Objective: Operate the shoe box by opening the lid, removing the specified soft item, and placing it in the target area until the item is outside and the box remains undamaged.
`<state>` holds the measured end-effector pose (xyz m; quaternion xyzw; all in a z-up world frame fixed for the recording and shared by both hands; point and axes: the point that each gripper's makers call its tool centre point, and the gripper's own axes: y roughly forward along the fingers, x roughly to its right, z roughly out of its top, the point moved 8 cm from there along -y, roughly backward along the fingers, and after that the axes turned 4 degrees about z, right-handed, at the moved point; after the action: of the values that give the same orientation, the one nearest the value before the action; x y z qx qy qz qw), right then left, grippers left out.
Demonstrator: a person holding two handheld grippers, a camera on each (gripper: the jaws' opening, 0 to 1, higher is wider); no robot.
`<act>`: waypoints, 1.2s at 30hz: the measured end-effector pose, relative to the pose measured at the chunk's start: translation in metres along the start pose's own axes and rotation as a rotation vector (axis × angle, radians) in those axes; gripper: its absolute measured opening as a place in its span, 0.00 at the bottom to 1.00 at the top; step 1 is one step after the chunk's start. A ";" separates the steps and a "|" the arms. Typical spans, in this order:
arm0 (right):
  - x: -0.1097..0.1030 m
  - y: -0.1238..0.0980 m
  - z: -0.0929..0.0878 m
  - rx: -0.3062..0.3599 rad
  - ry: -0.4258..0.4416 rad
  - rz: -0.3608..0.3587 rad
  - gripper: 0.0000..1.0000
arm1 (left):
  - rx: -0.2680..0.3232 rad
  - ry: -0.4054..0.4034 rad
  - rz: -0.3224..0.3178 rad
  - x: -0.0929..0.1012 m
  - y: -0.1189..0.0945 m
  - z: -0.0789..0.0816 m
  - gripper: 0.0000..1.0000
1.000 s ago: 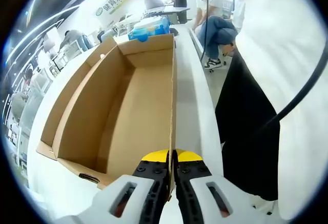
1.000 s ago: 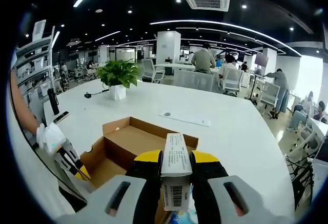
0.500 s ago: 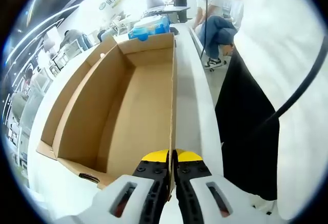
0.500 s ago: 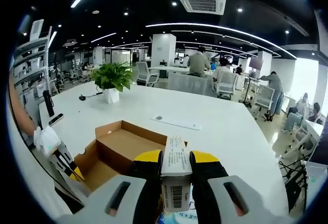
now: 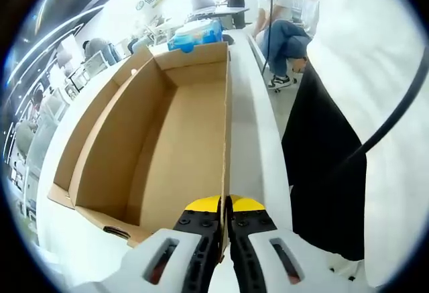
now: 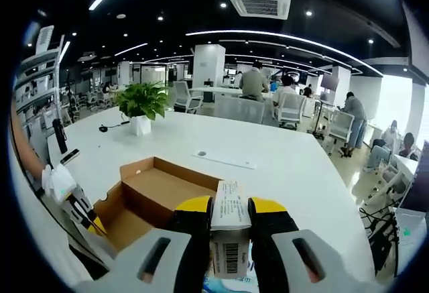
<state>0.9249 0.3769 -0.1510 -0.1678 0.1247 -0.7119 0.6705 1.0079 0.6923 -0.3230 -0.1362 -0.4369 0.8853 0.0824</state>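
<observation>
The open brown cardboard shoe box [image 5: 167, 125] lies on a white table, its inside bare. My left gripper [image 5: 225, 203] is shut on the thin right wall of the box at its near end. Past the far end of the box a blue and white pack [image 5: 196, 35] shows. In the right gripper view the same box [image 6: 154, 189] sits below, with the left gripper [image 6: 86, 212] at its left edge. My right gripper [image 6: 230, 203] is shut on the blue and white soft pack [image 6: 229, 222], whose white barcode label faces the camera, held above the box's near right end.
The white table [image 6: 281, 172] spreads wide, carrying a potted plant [image 6: 141, 105], a flat white strip [image 6: 224, 160] and a dark phone [image 6: 69, 155]. A person in white top and black trousers [image 5: 335, 159] stands close beside the table edge. Office chairs and seated people fill the background.
The right gripper view has lifted and drawn back a little with the pack, so the box looks smaller and lower. The left gripper and box have stayed put.
</observation>
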 end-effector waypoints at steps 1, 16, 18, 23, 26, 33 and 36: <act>0.001 -0.001 0.000 0.002 -0.003 -0.003 0.19 | 0.000 0.000 0.000 0.000 0.000 0.000 0.02; 0.029 -0.016 -0.010 0.000 0.027 -0.080 0.19 | -0.008 -0.001 0.004 0.000 0.000 -0.001 0.03; 0.035 -0.019 -0.012 0.004 0.037 -0.095 0.19 | -0.011 0.000 0.004 0.000 0.000 0.000 0.03; 0.046 -0.024 -0.016 0.004 0.053 -0.123 0.19 | -0.014 0.002 0.003 0.000 0.000 0.001 0.03; 0.049 -0.025 -0.018 0.001 0.057 -0.133 0.19 | -0.015 0.001 0.002 0.000 0.000 0.001 0.03; 0.050 -0.026 -0.024 -0.004 0.077 -0.140 0.19 | -0.017 0.003 0.002 0.000 0.000 0.000 0.03; 0.051 -0.025 -0.027 -0.007 0.085 -0.143 0.19 | -0.017 0.003 0.002 0.000 0.000 0.001 0.03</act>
<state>0.8883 0.3269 -0.1619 -0.1482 0.1432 -0.7641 0.6114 1.0075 0.6919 -0.3228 -0.1388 -0.4443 0.8814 0.0807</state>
